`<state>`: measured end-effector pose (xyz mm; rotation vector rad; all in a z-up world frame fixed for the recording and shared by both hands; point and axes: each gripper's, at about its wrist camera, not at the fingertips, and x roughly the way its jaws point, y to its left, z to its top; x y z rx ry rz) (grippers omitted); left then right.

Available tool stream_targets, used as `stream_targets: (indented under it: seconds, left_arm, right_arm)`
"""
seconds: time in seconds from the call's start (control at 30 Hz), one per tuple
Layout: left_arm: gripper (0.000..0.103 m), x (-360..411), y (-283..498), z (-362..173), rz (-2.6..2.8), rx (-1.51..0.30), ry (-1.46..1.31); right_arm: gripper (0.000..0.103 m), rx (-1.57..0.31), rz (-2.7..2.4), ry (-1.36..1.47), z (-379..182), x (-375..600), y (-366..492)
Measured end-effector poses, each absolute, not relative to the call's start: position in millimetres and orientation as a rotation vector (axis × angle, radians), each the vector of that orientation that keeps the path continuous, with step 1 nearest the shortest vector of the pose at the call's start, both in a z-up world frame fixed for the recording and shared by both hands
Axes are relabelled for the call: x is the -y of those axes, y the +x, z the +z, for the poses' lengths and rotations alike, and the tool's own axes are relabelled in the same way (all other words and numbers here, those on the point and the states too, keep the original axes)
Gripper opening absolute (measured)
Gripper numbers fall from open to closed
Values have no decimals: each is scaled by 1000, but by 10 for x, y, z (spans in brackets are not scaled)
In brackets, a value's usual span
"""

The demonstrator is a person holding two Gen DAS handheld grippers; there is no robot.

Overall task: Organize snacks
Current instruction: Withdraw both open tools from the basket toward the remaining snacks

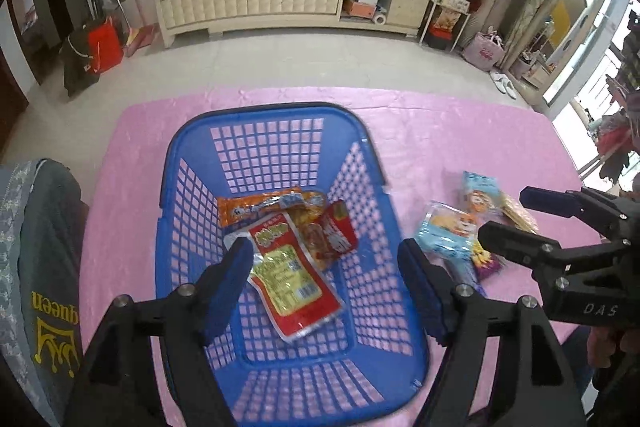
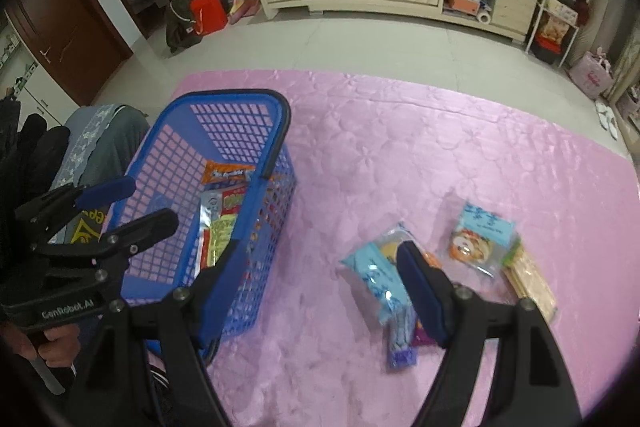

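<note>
We hold our left gripper spread over the blue basket; our right gripper spread above loose snack packets.

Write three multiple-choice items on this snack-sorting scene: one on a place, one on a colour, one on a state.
1. Where does the red-and-yellow packet lie?
A. Inside the basket
B. On the cloth
C. In a gripper

2. What colour is the basket?
A. Green
B. Blue
C. White

3. How does the left gripper stand?
A. Shut on a packet
B. Shut on nothing
C. Open, holding nothing

Answers: 1 A, it rests on the basket's mesh floor. 2 B, its rim and walls are blue. 3 C, its fingers stand wide apart above the basket, nothing pressed between them.
</note>
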<state>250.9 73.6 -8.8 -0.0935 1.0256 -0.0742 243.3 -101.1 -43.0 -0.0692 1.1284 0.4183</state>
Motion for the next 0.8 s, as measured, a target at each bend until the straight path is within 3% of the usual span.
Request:
stream_targets:
  seconds: [0.4, 0.8]
  left_arm:
    - [81, -165, 2029, 200, -168, -962, -62]
    - [81, 426, 2142, 132, -244, -1012, -35]
  right_arm:
    - [81, -1095, 347, -62, -147, 1517, 1898]
    - [81, -1126, 289, 8, -177, 2102, 1778]
